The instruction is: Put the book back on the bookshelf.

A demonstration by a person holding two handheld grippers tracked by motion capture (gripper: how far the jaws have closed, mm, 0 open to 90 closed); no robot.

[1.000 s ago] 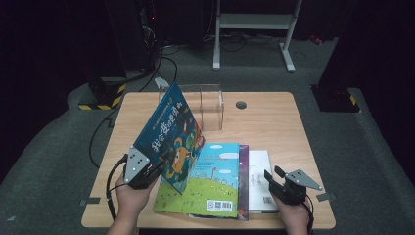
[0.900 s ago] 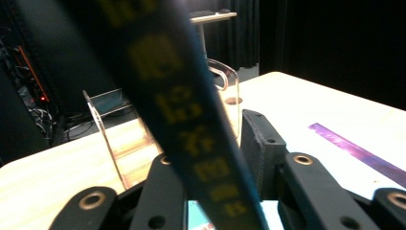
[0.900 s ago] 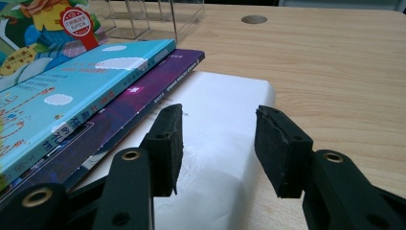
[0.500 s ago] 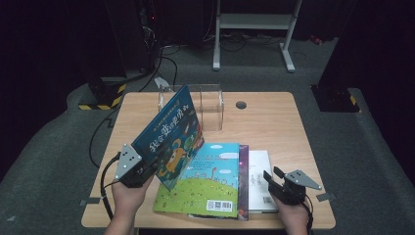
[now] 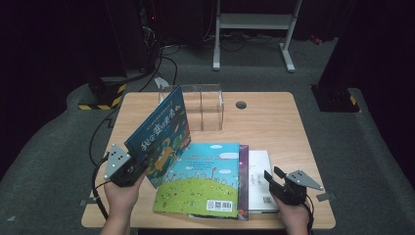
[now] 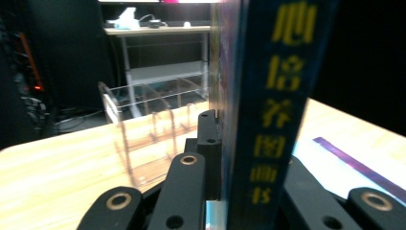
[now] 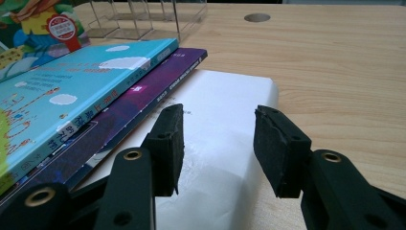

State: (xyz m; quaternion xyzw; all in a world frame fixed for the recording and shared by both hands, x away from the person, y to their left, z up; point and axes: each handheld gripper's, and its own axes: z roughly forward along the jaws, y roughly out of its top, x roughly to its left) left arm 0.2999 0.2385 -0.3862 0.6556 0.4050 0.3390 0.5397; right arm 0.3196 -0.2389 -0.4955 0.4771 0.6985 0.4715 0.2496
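A dark blue picture book (image 5: 159, 137) stands tilted on its edge at the left of the table, its spine (image 6: 268, 120) running up between my left gripper's jaws. My left gripper (image 5: 138, 168) is shut on its lower corner, and its jaws have just been closing on it. A teal book (image 5: 205, 176) lies flat on a purple book (image 5: 243, 181), with a white book (image 5: 259, 178) at the right. My right gripper (image 5: 271, 177) hovers open just over the white book (image 7: 230, 96), nothing between its fingers (image 7: 167, 139).
A clear acrylic rack with dividers (image 5: 200, 105) stands at the back middle of the wooden table (image 5: 279, 127). A round cable hole (image 5: 240, 105) lies to the rack's right. Cables trail off the table's left edge. A white stand is on the floor beyond.
My left hand has shifted left with the blue book, drawing it off the flat stack. The right gripper has stayed in place.
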